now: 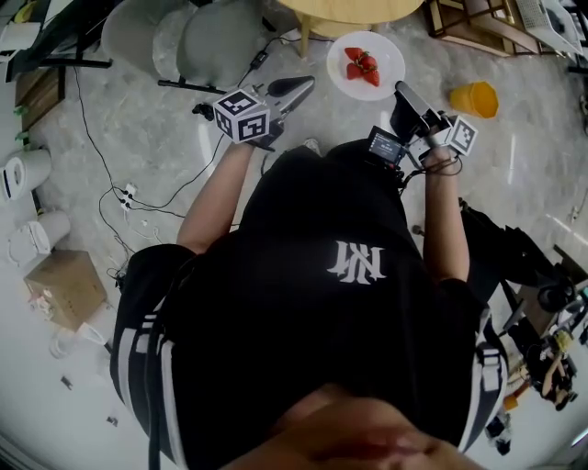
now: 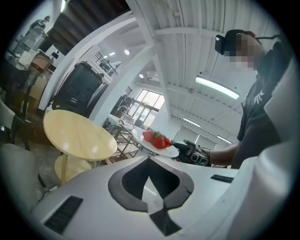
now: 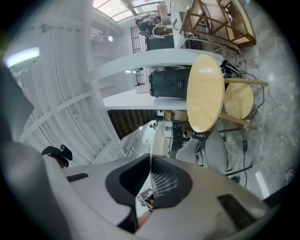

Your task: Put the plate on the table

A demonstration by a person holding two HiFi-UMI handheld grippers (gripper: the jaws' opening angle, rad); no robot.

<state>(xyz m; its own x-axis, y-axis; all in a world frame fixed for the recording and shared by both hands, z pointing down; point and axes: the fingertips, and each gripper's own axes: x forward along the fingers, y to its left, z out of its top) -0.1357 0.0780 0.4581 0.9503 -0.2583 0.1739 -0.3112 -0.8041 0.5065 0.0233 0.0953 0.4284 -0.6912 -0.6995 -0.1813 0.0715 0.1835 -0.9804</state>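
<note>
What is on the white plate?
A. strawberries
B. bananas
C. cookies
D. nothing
A: red strawberries lie on the plate, which the right gripper holds by its rim.

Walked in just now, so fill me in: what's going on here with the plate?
A person holds a gripper in each hand. The right gripper is clamped on the rim of a white plate carrying strawberries. It holds the plate in the air beside the round yellow table, not yet on it. The left gripper is shut and empty, off to the side.
</note>
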